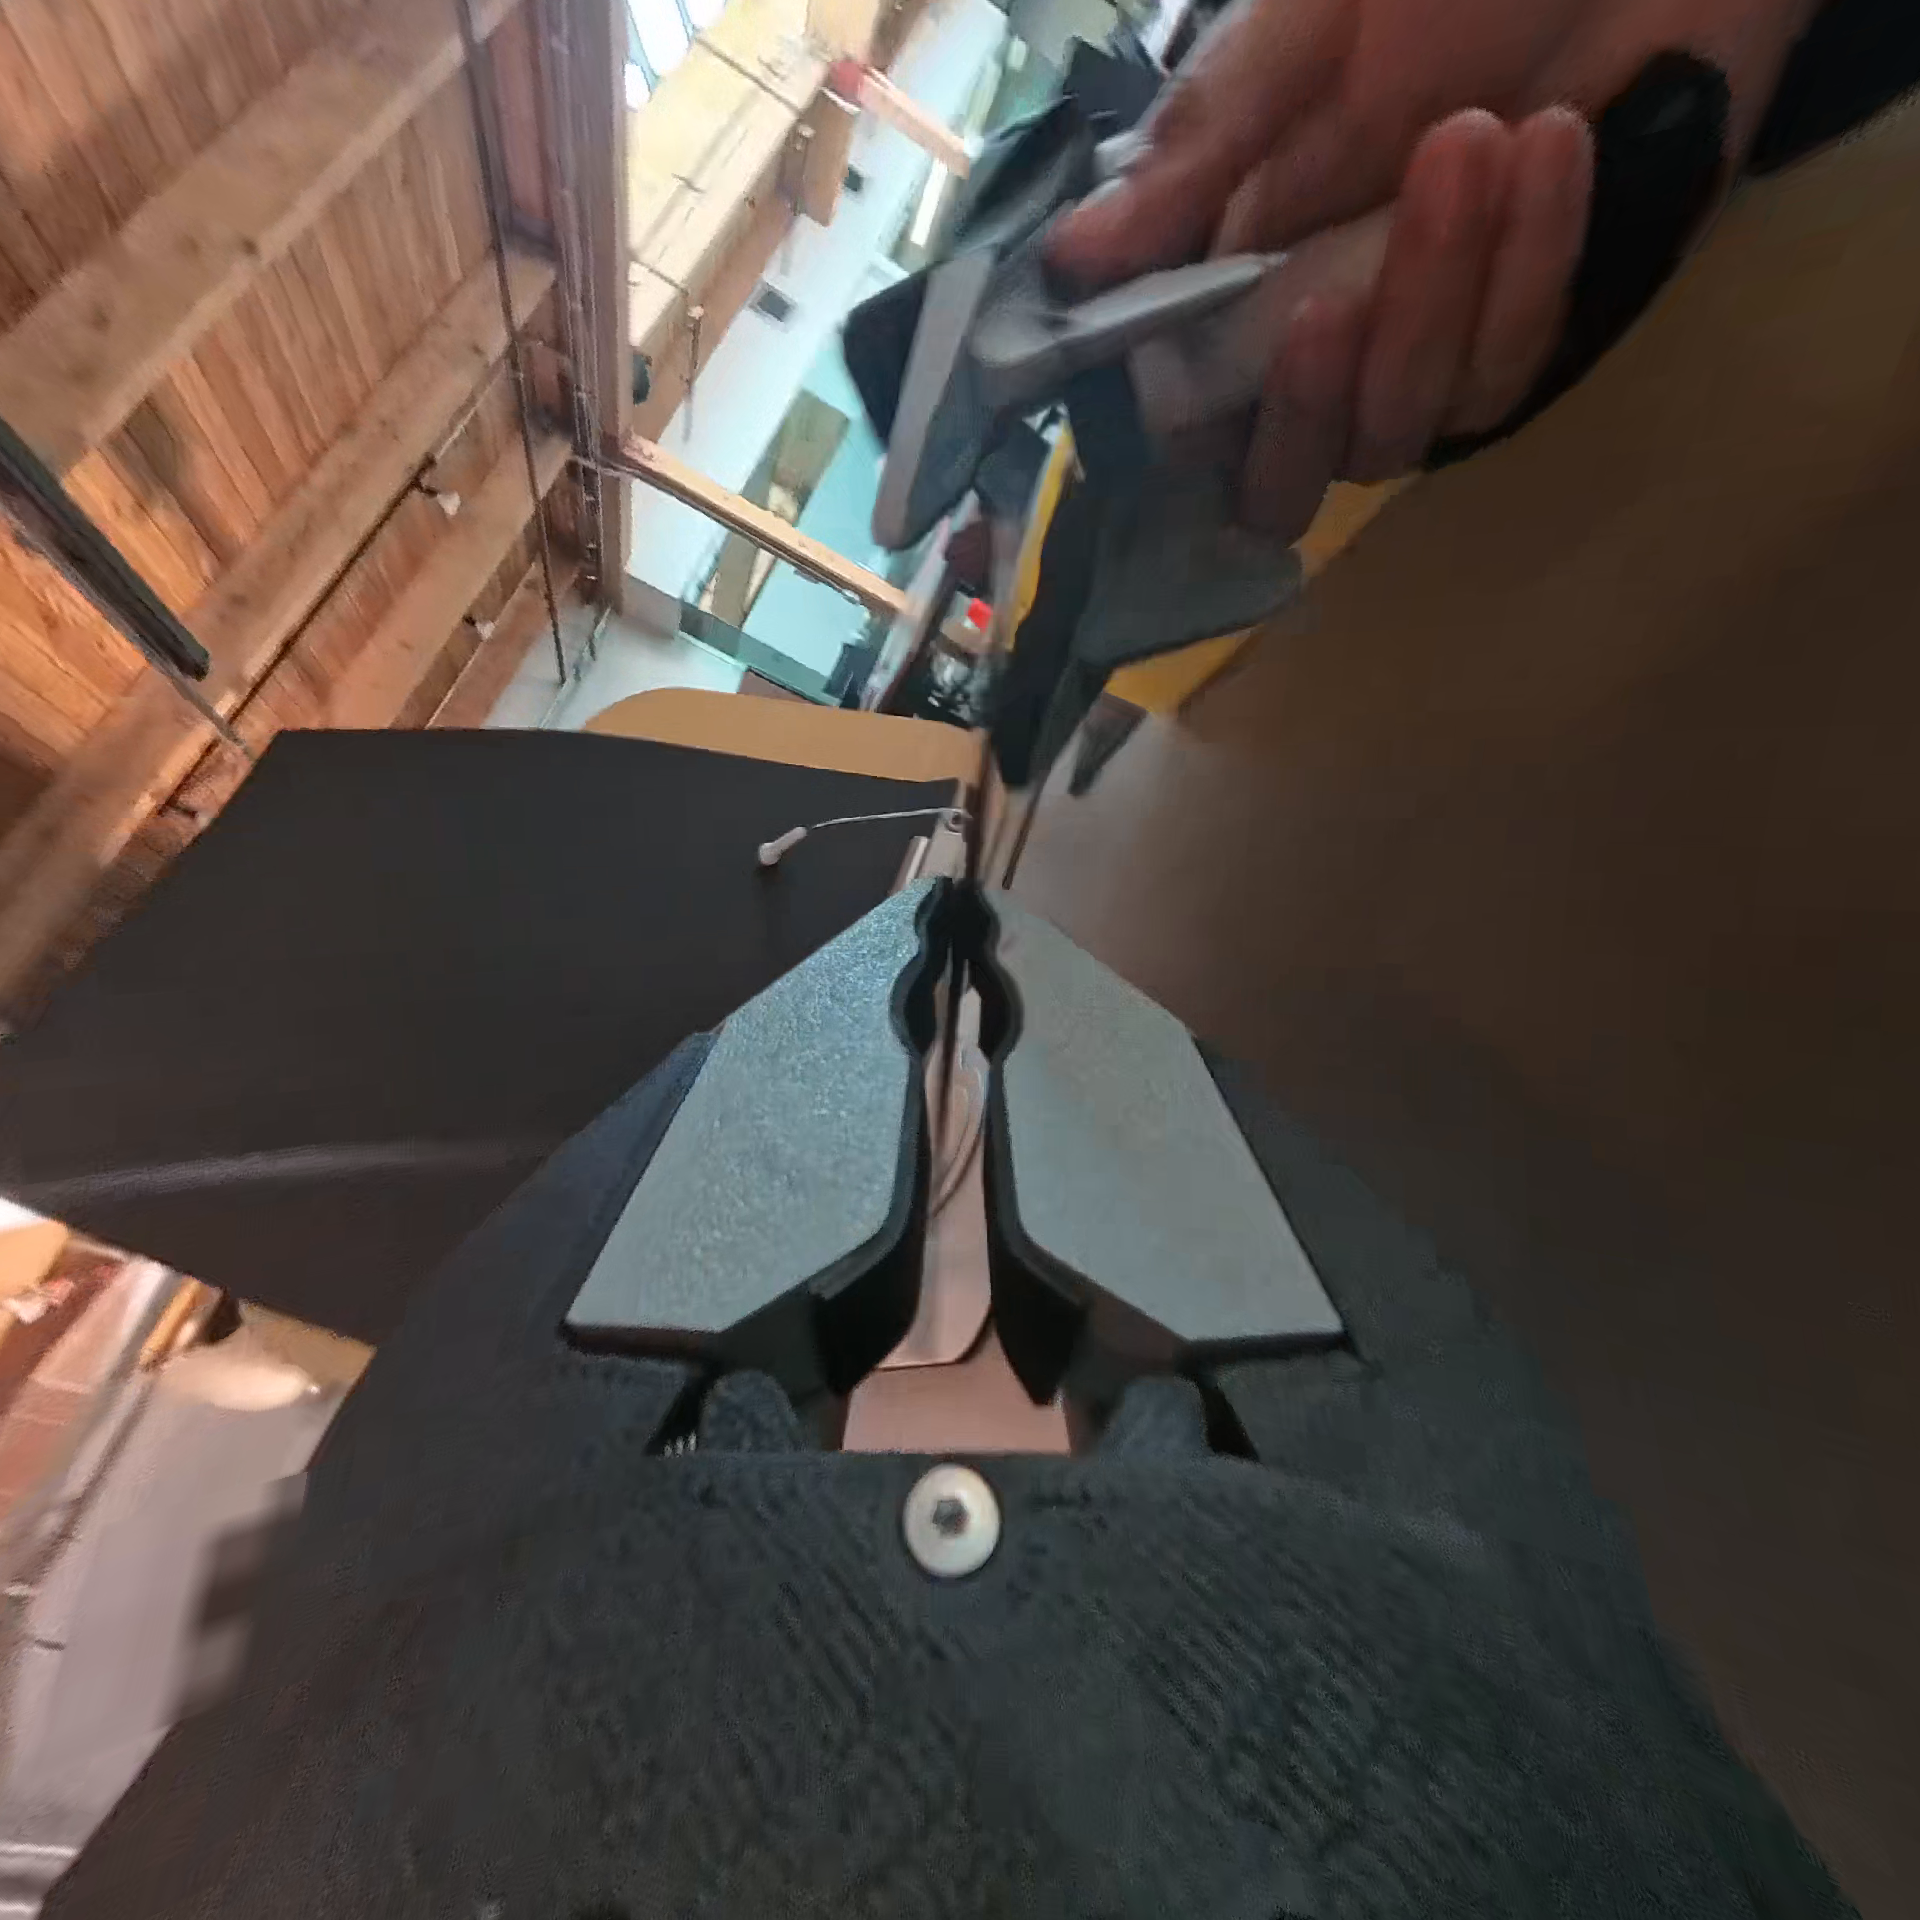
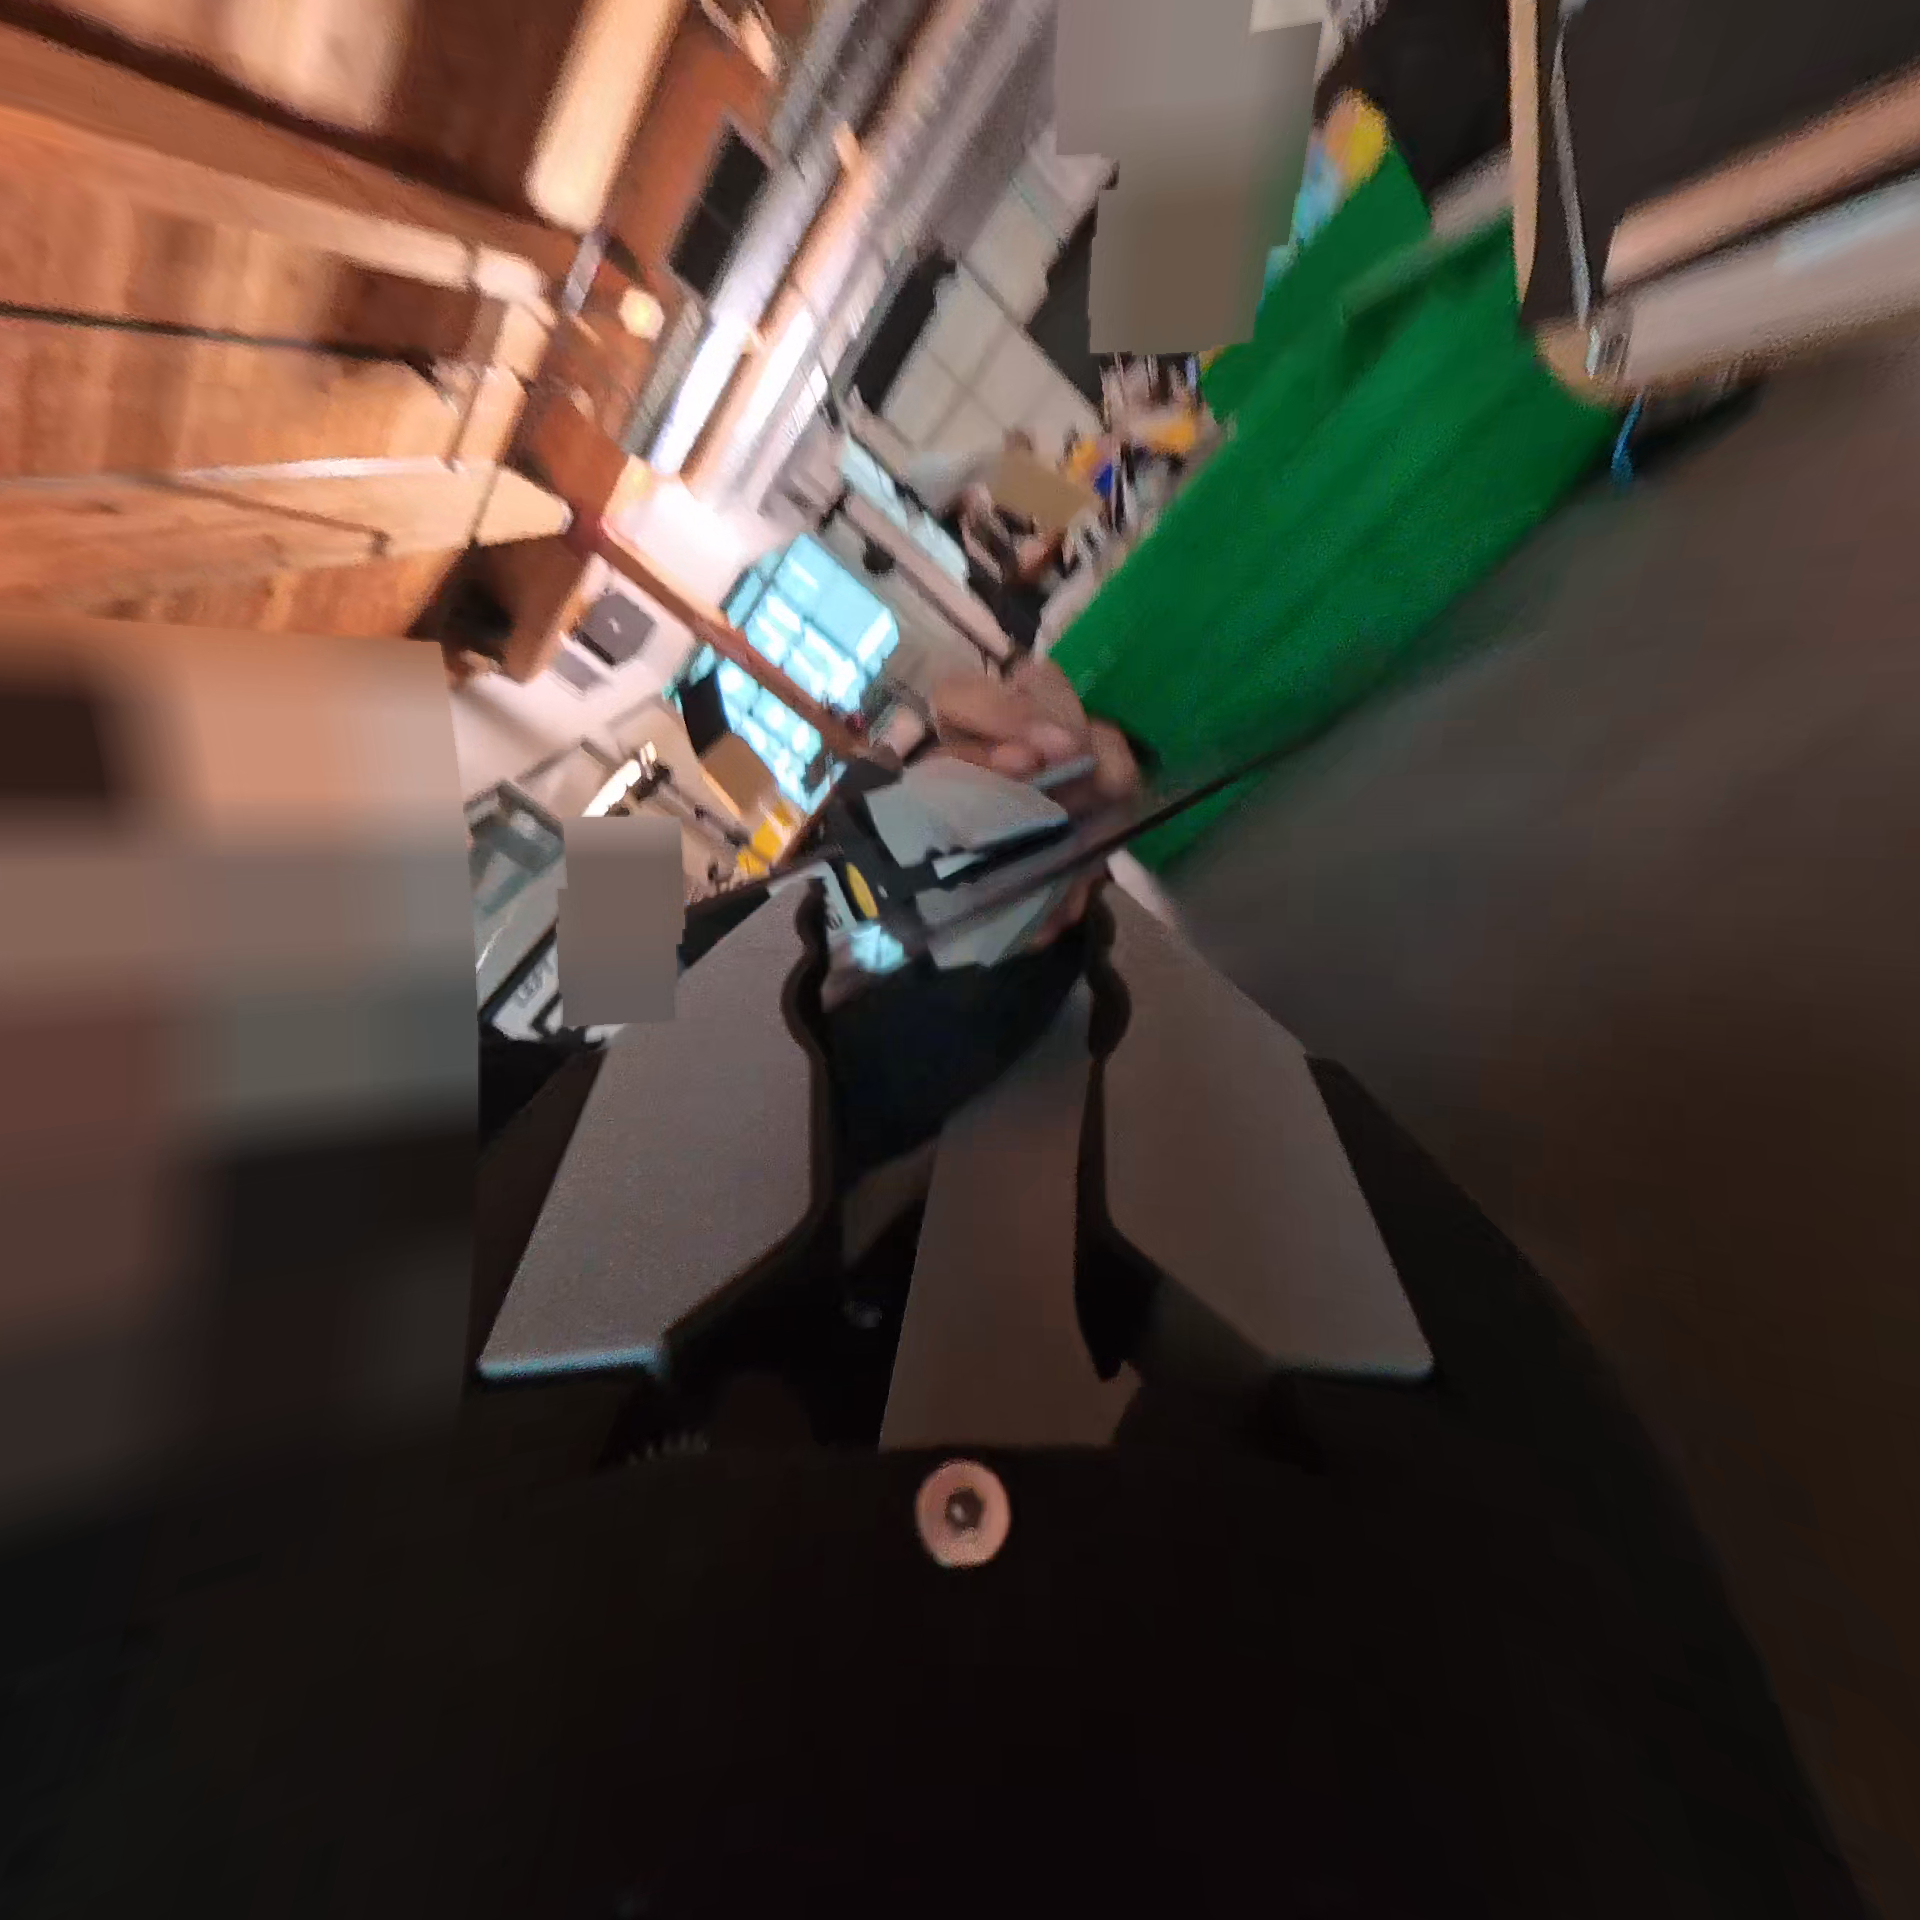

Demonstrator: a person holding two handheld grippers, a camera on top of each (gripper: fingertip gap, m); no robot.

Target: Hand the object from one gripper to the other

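The object is a thin dark rod. My left gripper has its jaws closed, and the rod runs on from its tips toward the right gripper, which a hand holds above it. In the right wrist view, my right gripper is open. The left gripper, held by a hand with a green sleeve, holds the rod crosswise just past my open fingertips. Both views are blurred, so I cannot tell whether the rod lies between the right fingers.
A brown table fills the right side of both views. A black panel with a white cable on it lies to the left. Another dark rod sticks in at the upper left. A wooden ceiling and a room lie beyond. Both grippers' tips are close together, under 4 cm apart.
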